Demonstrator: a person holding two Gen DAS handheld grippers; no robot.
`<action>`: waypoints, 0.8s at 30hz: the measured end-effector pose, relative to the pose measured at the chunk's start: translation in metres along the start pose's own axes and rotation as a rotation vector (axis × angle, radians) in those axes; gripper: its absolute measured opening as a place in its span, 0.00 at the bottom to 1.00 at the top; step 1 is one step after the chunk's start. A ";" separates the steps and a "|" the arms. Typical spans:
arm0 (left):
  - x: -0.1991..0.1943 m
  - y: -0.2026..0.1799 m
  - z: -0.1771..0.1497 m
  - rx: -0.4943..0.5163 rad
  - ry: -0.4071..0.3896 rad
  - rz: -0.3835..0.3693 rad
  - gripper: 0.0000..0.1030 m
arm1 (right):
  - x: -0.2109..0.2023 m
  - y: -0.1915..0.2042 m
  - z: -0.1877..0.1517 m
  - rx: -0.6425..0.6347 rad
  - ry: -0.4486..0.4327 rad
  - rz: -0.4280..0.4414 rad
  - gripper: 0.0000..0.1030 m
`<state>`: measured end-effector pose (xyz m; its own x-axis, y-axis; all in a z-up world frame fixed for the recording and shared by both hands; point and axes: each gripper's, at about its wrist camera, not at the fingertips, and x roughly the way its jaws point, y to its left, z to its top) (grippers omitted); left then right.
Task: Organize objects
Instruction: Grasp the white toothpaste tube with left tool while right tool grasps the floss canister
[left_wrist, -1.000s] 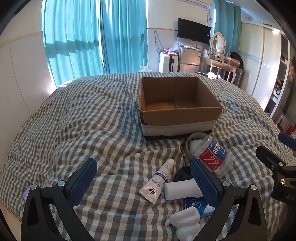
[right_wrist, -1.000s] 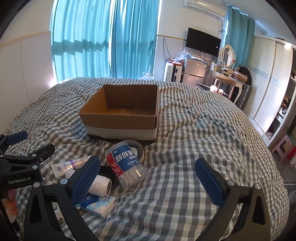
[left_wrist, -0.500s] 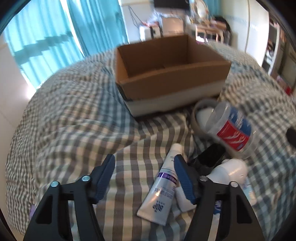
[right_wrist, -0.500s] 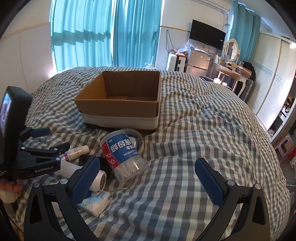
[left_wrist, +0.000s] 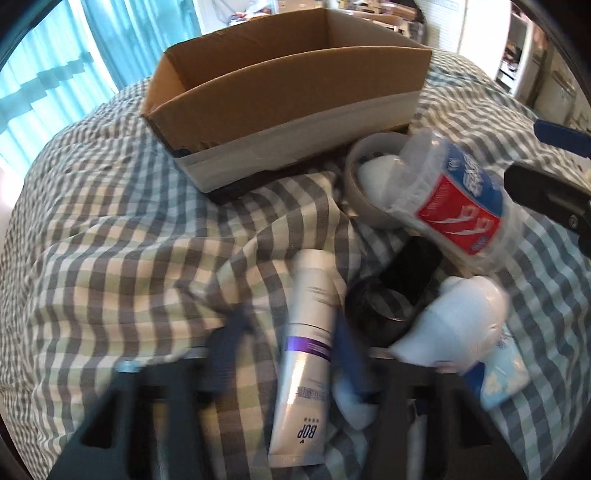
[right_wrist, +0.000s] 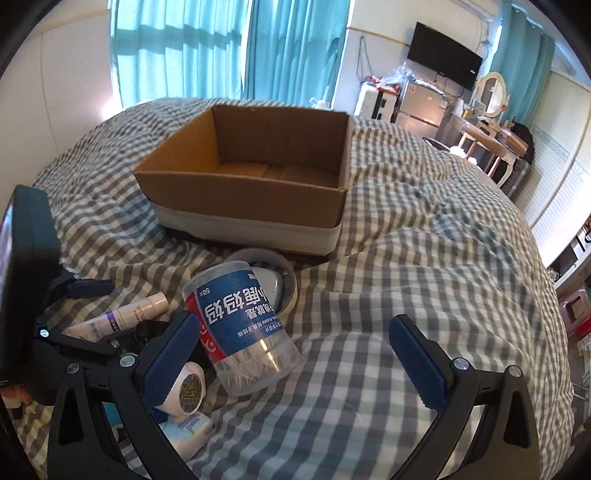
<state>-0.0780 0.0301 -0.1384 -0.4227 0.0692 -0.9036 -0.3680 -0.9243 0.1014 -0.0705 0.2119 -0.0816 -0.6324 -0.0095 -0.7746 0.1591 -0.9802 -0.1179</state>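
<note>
Bedroom with teal curtains; a bed covered by a grey-and-white checked quilt (right_wrist: 424, 266) serves as the work surface. An open cardboard box (right_wrist: 243, 192) sits mid-bed, interior bare as far as can be seen.

Left gripper (left_wrist: 288, 354): jaws have just been closing and are now drawn in narrow around a white tube (left_wrist: 306, 354) lying on the quilt. The view is motion-blurred; the pads appear to bracket the tube's middle, but firm contact cannot be confirmed. In the right wrist view the same gripper (right_wrist: 90, 314) is seen low over the tube (right_wrist: 122, 317).

Right gripper (right_wrist: 295, 354): jaws spread wide, nothing between them. Its left pad (right_wrist: 173, 354) is seen just beside a clear floss-pick jar (right_wrist: 240, 328) lying on its side.

The clutter is packed between box and grippers: a tape roll (right_wrist: 288, 273) behind the jar, a white bottle (right_wrist: 186, 391) and a tissue pack (right_wrist: 188, 432) near the lower left. A black ring-shaped item (left_wrist: 384, 310) lies just right of the tube. Open quilt is noted to the right of the jar and box.
</note>
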 end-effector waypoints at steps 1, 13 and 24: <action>-0.001 0.001 0.000 -0.008 -0.005 0.001 0.23 | 0.004 0.002 0.001 -0.005 0.004 0.000 1.00; -0.042 0.043 -0.006 -0.185 -0.121 -0.060 0.20 | 0.057 0.028 -0.001 -0.086 0.130 0.059 0.85; -0.058 0.039 0.000 -0.185 -0.185 0.003 0.20 | 0.044 0.027 -0.008 -0.083 0.097 0.044 0.61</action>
<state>-0.0674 -0.0098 -0.0824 -0.5741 0.1182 -0.8102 -0.2157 -0.9764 0.0104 -0.0880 0.1871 -0.1236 -0.5482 -0.0288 -0.8358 0.2499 -0.9594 -0.1308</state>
